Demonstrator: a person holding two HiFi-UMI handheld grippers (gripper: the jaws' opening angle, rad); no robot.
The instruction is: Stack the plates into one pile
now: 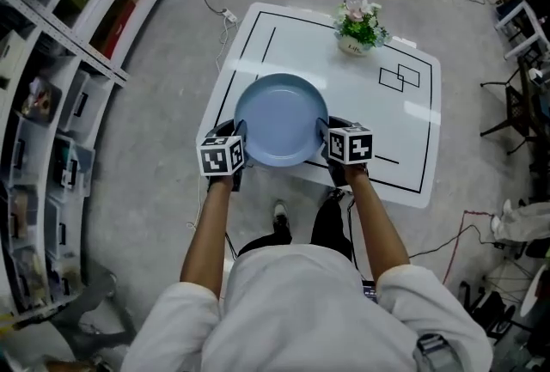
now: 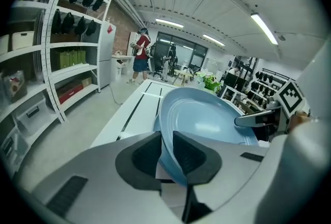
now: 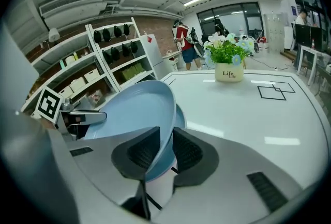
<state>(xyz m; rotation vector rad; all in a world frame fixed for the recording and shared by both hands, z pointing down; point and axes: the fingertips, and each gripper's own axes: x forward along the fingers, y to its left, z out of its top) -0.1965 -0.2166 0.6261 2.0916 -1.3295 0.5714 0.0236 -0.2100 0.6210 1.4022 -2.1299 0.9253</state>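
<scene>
Above the near edge of the black-lined white table (image 1: pixel 369 108), the left gripper (image 1: pixel 237 138) and right gripper (image 1: pixel 328 135) each clamp opposite rims of a round pale-blue plate (image 1: pixel 280 119); only the gripper views reveal a second blue plate (image 3: pixel 179 114) beneath it

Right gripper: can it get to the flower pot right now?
Probably not: the right gripper is clamped on the blue plate rim, shared with the left gripper. Nothing stands between it and the flower pot.

Pale blue plate (image 1: pixel 281 119), black-lined white table (image 1: pixel 344 91)
</scene>
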